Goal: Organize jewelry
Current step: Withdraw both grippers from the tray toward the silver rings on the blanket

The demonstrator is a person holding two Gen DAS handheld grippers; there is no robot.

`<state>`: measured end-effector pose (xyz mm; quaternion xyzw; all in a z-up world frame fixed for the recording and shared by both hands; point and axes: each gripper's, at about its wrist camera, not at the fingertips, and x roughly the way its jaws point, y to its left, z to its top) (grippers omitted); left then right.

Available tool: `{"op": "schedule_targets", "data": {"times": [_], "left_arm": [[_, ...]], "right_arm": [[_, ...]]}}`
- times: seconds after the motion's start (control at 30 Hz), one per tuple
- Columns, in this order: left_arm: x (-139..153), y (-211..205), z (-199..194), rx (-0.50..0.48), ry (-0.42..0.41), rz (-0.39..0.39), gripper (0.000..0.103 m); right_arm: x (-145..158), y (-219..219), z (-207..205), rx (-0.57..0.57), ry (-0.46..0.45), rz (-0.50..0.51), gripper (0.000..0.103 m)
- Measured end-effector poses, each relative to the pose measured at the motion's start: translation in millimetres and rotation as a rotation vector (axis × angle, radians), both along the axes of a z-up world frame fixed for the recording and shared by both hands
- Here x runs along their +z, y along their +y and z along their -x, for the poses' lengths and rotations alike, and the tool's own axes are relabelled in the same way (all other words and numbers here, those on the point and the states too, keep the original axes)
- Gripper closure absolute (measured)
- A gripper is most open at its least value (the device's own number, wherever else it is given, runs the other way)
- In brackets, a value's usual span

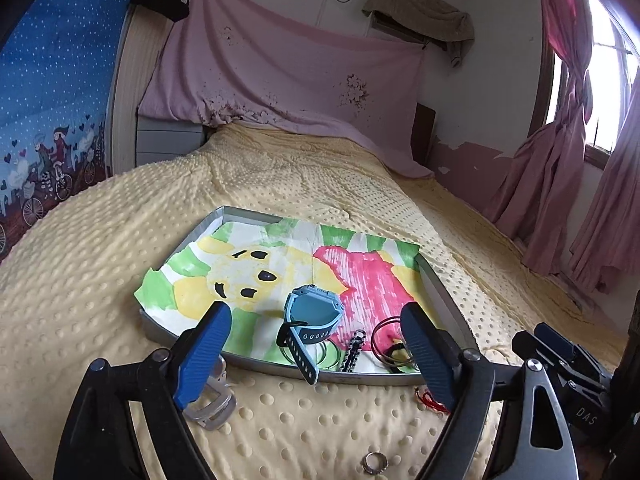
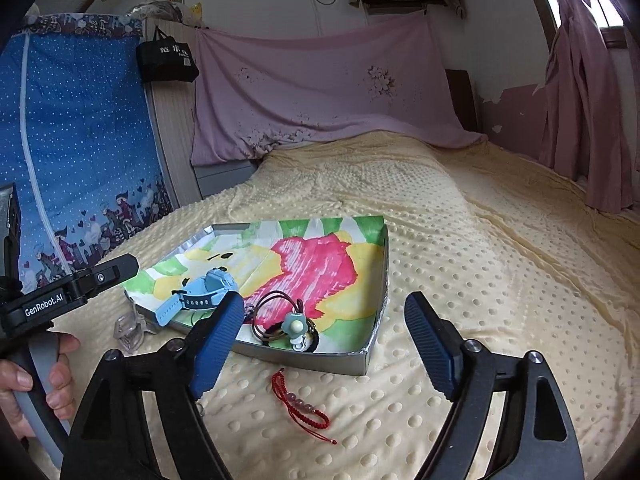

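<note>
You're holding the left gripper (image 1: 316,350) spread wide and empty, hovering low over the near edge of the tray (image 1: 444,300). The right gripper (image 2: 324,344) is likewise sitting released, gripping nothing, over the tray's near right corner. Your hand (image 2: 36,380) is wrapping the left handle at the edge of the right wrist view.

The tray is lying on the yellow dotted bedspread (image 1: 280,176), lined with a painted paper sheet (image 1: 360,280). The blue watch (image 1: 310,320) is sitting in the tray near the front wall, its strap hanging over that wall onto the bedspread side. Beside it, further right, a braided black-and-white cord (image 1: 354,350) and brown bangles (image 1: 386,334) are lying inside the tray. A flower-shaped hair tie (image 2: 295,326) is resting by the bangles; a green ring-like piece (image 1: 330,354) is near the watch, hard to tell what exactly.

Outside the tray: a red beaded bracelet (image 2: 300,404) is lying on the bedspread just in front, a clear plastic piece (image 1: 212,404) is sitting by the left finger, and a metal ring (image 1: 375,462) is lying nearest the camera.
</note>
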<state>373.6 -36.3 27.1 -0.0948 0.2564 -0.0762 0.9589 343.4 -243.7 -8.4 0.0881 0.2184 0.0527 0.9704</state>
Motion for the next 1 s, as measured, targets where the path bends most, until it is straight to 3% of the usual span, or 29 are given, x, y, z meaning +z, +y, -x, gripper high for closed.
{"op": "schedule_targets", "data": {"times": [0.07, 0.2, 0.33, 0.6, 1.0], "left_arm": [[4.0, 2.0, 13.2, 0.011, -0.026, -0.009, 0.01], [13.2, 4.4, 41.3, 0.021, -0.097, -0.041, 0.0], [19.6, 9.9, 65.8, 0.028, -0.134, -0.064, 0.0], [18.7, 36.3, 104.8, 0.073, -0.133, -0.041, 0.0], [-12.3, 75.7, 158.2, 0.224, -0.071, -0.011, 0.0]], "right_arm": [[6.4, 1.6, 11.5, 0.0, -0.028, 0.007, 0.013], [21.1, 7.0, 34.5, 0.001, -0.085, 0.018, 0.011], [32.4, 13.6, 57.0, -0.002, -0.123, 0.038, 0.008], [37.3, 32.2, 85.5, 0.031, -0.139, 0.041, 0.008], [20.4, 62.2, 110.9, 0.129, -0.112, 0.095, 0.008]]}}
